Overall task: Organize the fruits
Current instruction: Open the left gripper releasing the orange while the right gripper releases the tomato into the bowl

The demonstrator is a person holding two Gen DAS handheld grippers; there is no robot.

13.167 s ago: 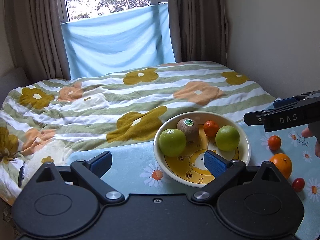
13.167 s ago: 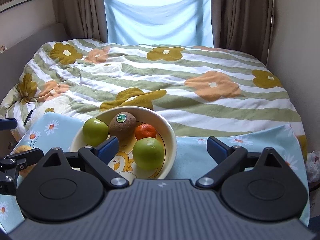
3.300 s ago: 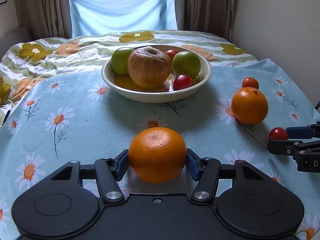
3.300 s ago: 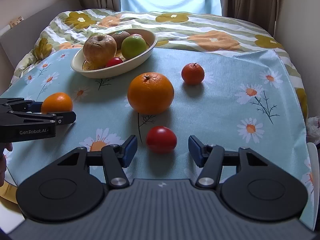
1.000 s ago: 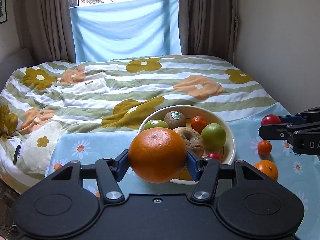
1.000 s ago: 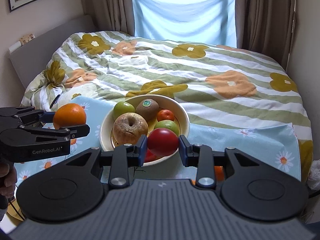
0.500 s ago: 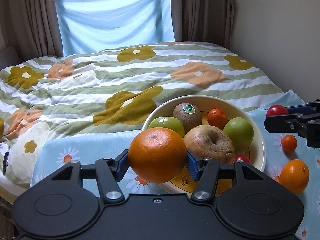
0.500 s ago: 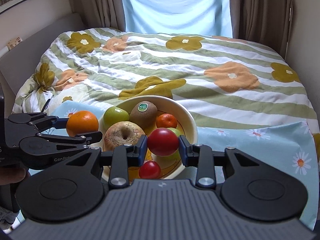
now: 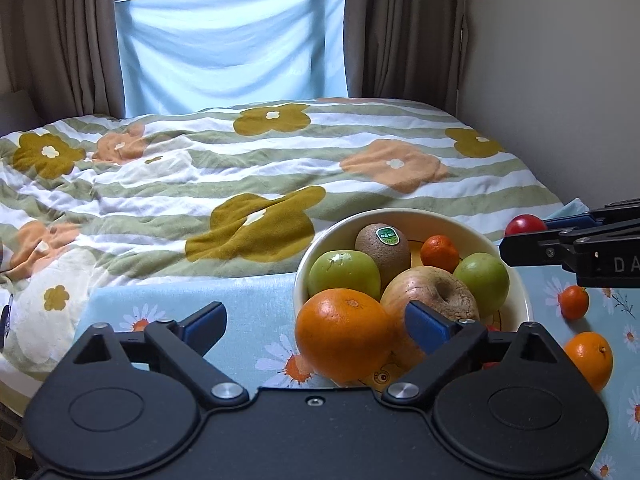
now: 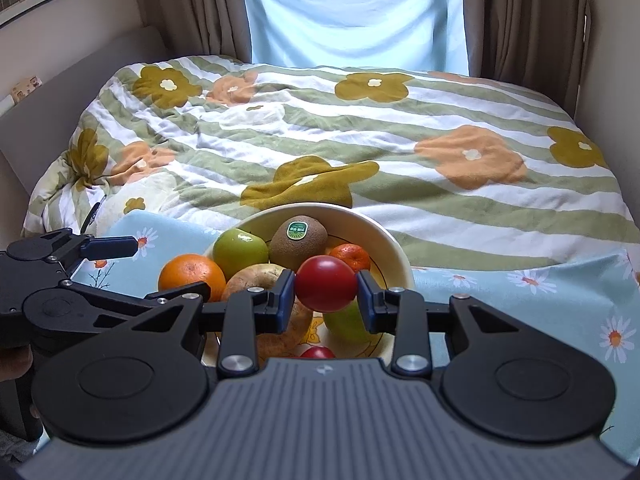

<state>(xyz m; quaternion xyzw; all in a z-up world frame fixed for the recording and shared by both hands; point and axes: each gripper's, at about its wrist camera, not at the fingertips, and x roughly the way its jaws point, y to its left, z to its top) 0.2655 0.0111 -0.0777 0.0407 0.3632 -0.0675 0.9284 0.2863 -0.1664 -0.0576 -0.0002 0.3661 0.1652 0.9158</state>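
Note:
A cream bowl [image 9: 400, 214] holds two green apples, a kiwi [image 9: 382, 246], a mandarin and a brownish apple [image 9: 434, 292]. My left gripper [image 9: 316, 320] has its jaws opening wide. The large orange [image 9: 344, 340] lies loose between them, nearer the right pad, at the bowl's near left rim against the brownish apple. I cannot tell whether it rests inside. My right gripper [image 10: 326, 286] is shut on a red tomato [image 10: 326, 280] and hangs over the bowl [image 10: 384, 236]. A second small tomato [image 10: 318, 352] lies in the bowl below it.
On the daisy tablecloth [image 9: 248, 312] right of the bowl lie a small mandarin [image 9: 574, 302] and an orange [image 9: 590, 358]. Beyond the table's far edge is a bed with a flowered quilt [image 9: 280, 168]. A wall stands close on the right.
The left jaws have sprung apart and let go of the orange, which now sits lower at the bowl's rim. Both grippers have come closer to the bowl; the right still carries the tomato.

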